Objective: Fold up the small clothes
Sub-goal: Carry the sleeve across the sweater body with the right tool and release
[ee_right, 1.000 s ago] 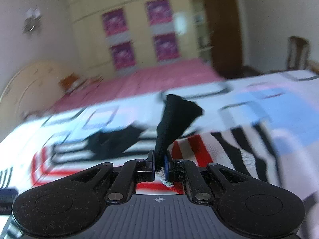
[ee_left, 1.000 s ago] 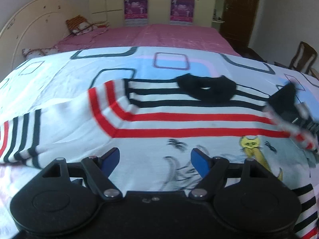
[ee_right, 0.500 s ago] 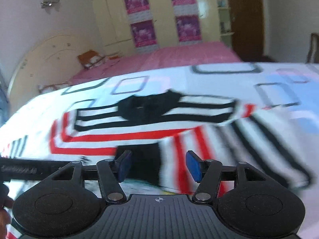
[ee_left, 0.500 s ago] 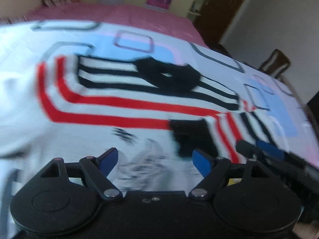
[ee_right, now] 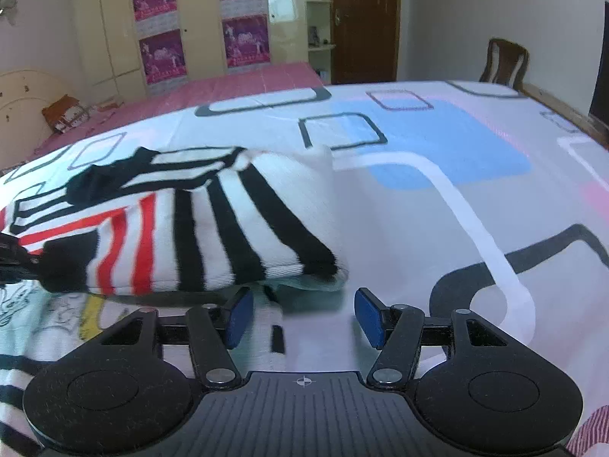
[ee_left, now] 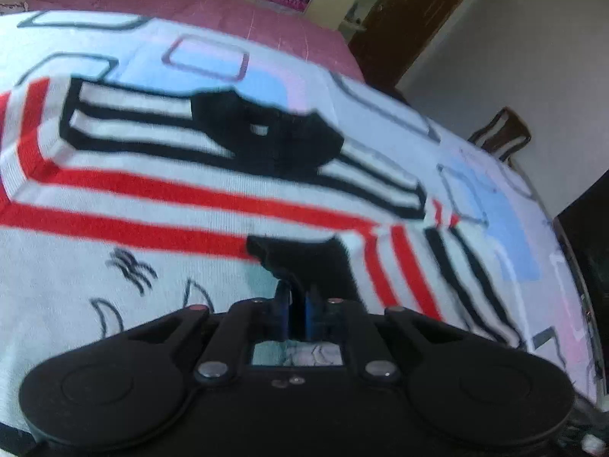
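A small striped sweater (ee_left: pixel 213 205) — white with red and black bands and a black collar (ee_left: pixel 274 133) — lies spread on the bed, over a pale bedsheet (ee_right: pixel 437 198) printed with blue patches and rounded dark outlines. Its right sleeve (ee_right: pixel 236 236) is folded inward across the chest, so the black cuff (ee_left: pixel 304 255) rests on the red stripes near the middle of the garment.

The left claw (ee_left: pixel 297 318) is down at that cuff; its blue pads (ee_left: pixel 282 316) have just snapped together and now pinch the dark edge of the cuff between them.

The right claw (ee_right: pixel 300 320) hovers just beside the folded sleeve's outer edge, over the sweater's lower part — its pads (ee_right: pixel 238 318) stand partly apart with nothing between them, touching no cloth.

Beyond the printed sheet a pink bedspread (ee_right: pixel 236 87) runs to a cream wardrobe (ee_right: pixel 106 38) with purple posters (ee_right: pixel 245 40). A dark wooden door (ee_right: pixel 363 19) and a wooden chair (ee_right: pixel 506 63) stand off to the right.
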